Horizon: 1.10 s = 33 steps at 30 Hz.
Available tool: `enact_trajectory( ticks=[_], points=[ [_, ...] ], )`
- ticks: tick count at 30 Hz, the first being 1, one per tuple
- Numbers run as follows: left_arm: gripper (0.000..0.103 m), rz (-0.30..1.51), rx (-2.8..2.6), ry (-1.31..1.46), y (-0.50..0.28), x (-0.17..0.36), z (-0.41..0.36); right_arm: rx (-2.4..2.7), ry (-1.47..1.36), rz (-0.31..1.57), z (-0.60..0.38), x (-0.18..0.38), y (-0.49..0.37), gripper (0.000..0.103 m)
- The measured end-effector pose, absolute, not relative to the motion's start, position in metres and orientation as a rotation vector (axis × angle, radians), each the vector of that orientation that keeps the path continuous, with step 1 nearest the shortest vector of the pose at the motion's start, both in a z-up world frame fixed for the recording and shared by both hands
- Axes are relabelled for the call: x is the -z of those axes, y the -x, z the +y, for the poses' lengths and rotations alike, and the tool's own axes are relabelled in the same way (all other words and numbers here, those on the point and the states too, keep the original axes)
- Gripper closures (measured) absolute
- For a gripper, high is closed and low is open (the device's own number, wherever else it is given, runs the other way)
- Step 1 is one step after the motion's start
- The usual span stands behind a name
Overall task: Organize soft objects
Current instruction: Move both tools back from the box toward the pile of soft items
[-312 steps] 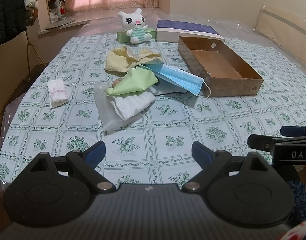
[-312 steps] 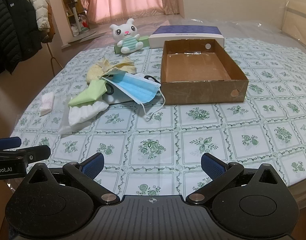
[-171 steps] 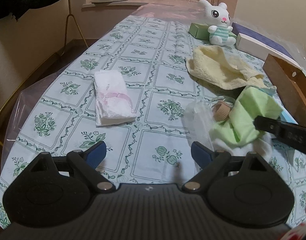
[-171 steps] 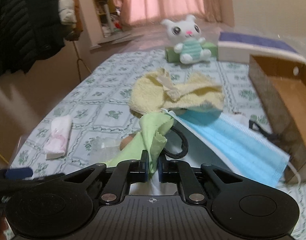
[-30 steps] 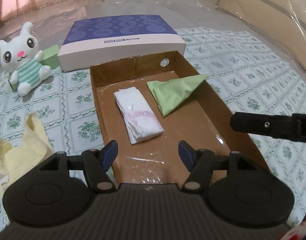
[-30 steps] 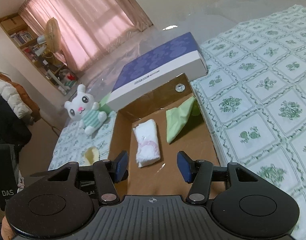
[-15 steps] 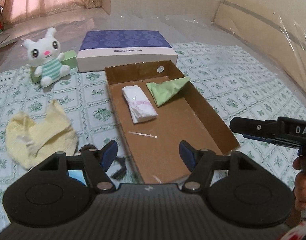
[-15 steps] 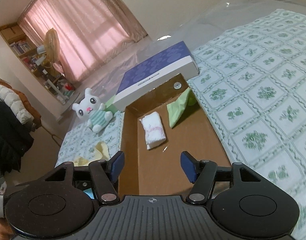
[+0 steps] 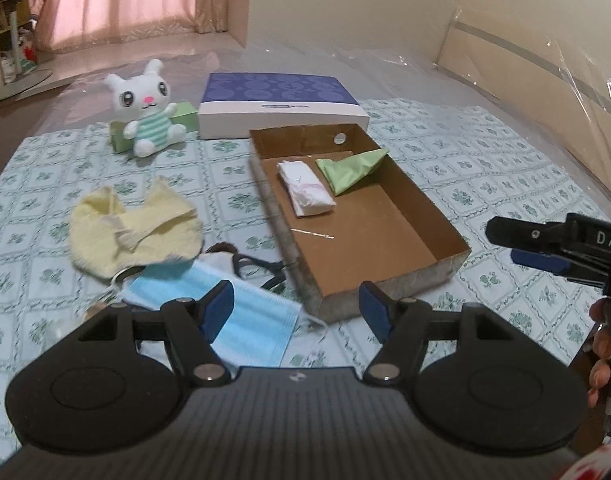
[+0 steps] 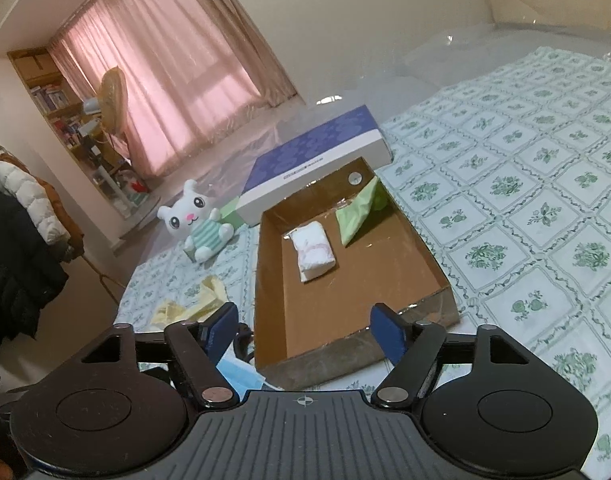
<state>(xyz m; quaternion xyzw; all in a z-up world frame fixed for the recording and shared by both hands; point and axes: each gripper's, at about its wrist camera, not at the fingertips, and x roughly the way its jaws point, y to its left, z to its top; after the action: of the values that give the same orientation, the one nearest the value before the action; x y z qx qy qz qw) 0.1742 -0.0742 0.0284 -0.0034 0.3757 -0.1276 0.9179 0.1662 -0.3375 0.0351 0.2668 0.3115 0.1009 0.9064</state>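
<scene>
Both the left gripper (image 9: 297, 310) and right gripper (image 10: 307, 330) gape wide, holding nothing; 2 items, a white pad (image 9: 307, 193) and green cloth (image 9: 351, 168), lie in the cardboard box (image 9: 421, 220)

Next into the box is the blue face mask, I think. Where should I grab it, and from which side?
Likely the mask's near right corner, coming straight down with the left gripper, which hangs open just above it. That corner lies flat and free on the tablecloth; the far edge is tucked under the yellow cloth beside a black strap.
</scene>
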Motion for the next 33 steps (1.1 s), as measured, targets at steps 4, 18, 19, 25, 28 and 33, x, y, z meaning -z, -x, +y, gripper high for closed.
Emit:
enact_trajectory(
  ticks=[4, 18, 19, 25, 28, 33],
  points=[
    [0.037, 0.765, 0.249, 0.031, -0.158, -0.030, -0.063, -0.210, -0.533, 0.610, -0.333, -0.038, -0.150, 0.023],
    [0.037, 0.759, 0.161, 0.080, -0.112, -0.018, -0.020, -0.296, -0.461, 0.660, -0.301, -0.016, -0.114, 0.019],
    [0.037, 0.762, 0.152, 0.083, -0.110, -0.016, -0.017, -0.309, -0.450, 0.663, -0.297, -0.014, -0.113, 0.019],
    [0.037, 0.784, 0.094, 0.099, -0.097, -0.002, 0.004, -0.376, -0.335, 0.656, -0.270, -0.003, -0.107, 0.019],
    [0.037, 0.794, 0.066, 0.096, -0.092, 0.004, 0.013, -0.399, -0.288, 0.668, -0.253, 0.005, -0.107, 0.019],
    [0.037, 0.811, 0.021, 0.098, -0.087, 0.016, 0.027, -0.462, -0.275, 0.701, -0.233, 0.020, -0.113, 0.019]
  ],
)
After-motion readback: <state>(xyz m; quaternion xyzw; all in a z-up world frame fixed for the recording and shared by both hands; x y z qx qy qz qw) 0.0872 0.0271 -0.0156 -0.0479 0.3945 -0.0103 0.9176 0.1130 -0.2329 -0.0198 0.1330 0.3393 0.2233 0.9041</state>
